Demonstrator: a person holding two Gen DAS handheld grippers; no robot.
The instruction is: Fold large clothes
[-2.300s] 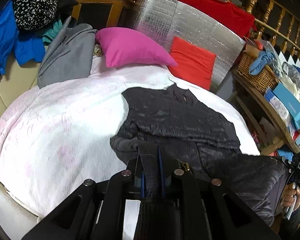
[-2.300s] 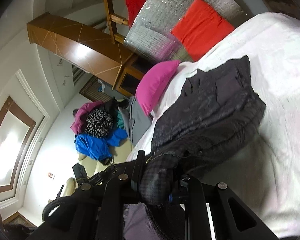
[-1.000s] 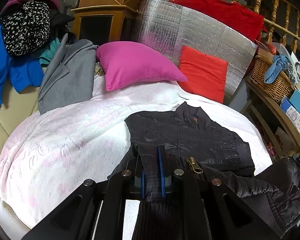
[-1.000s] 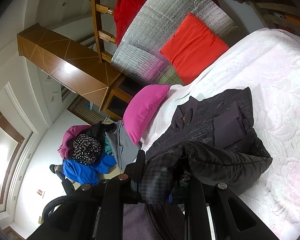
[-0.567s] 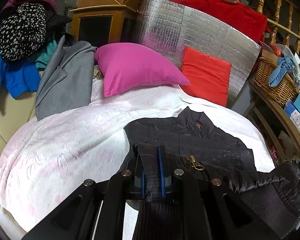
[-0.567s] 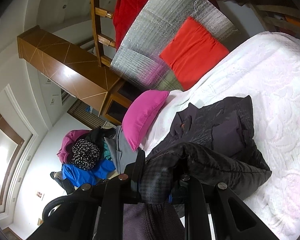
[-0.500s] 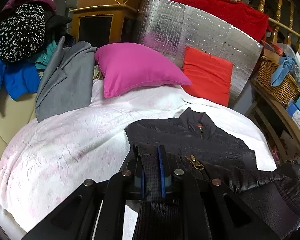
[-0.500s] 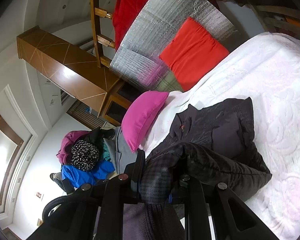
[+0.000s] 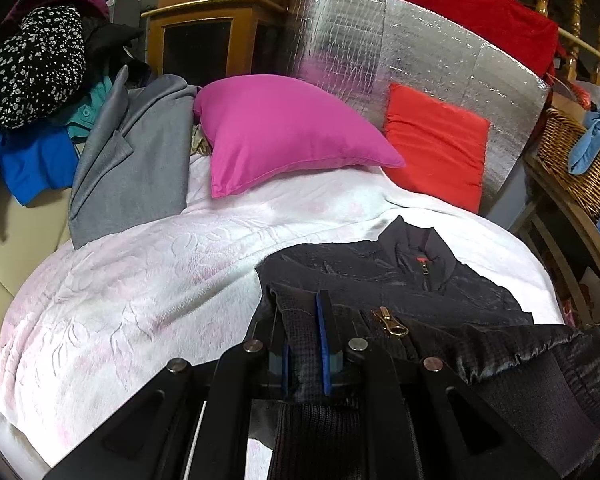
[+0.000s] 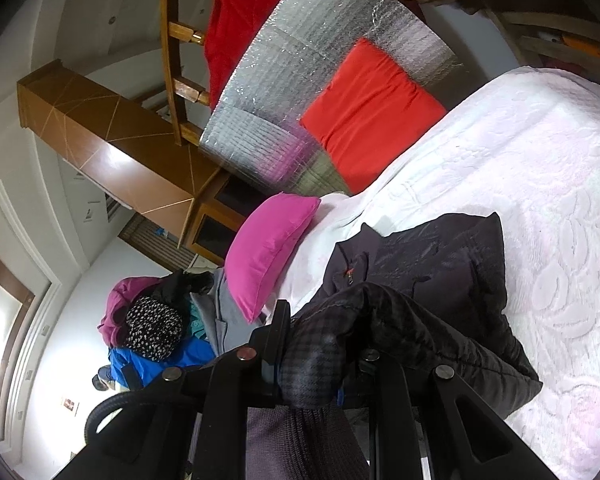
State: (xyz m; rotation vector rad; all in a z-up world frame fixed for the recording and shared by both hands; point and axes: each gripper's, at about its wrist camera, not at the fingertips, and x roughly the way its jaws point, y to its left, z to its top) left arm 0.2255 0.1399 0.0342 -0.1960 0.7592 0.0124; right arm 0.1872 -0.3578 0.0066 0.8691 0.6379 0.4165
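Jacket: a dark quilted jacket (image 9: 384,276) lies on the bed, collar toward 12 o'clock in the left wrist view, its lower part lifted and doubled over the body.
Jacket hem: the ribbed, checked lower edge (image 9: 300,344) is raised off the bed at 6 o'clock and stretches toward 3 o'clock, a brass zipper pull (image 9: 390,322) just beside the jaws.
Left gripper: left gripper (image 9: 302,348) has its jaws nearly closed, pinching the checked hem between blue pads (image 9: 323,344).
Right gripper: right gripper (image 10: 314,356) has its jaws closed tight on a bunched fold of the same jacket (image 10: 440,276); the cloth bulges out between them.
Bed: a white bedspread (image 9: 140,292) with a faint pink raised pattern carries the jacket; the jacket sits toward 4 o'clock of the spread in the left wrist view.
Pillows: a magenta pillow (image 9: 284,132) at 12 o'clock beyond the jacket; a red cushion (image 9: 436,148) at 1 o'clock, leaning on a silver foil panel (image 9: 380,56).
Other clothes: a grey coat (image 9: 132,160) at 10 o'clock on the bed edge; a pile with blue, teal and black-and-white spotted garments (image 9: 32,72) farther toward 10 o'clock.
Side: a wicker basket (image 9: 576,160) at 2 o'clock on a wooden shelf.
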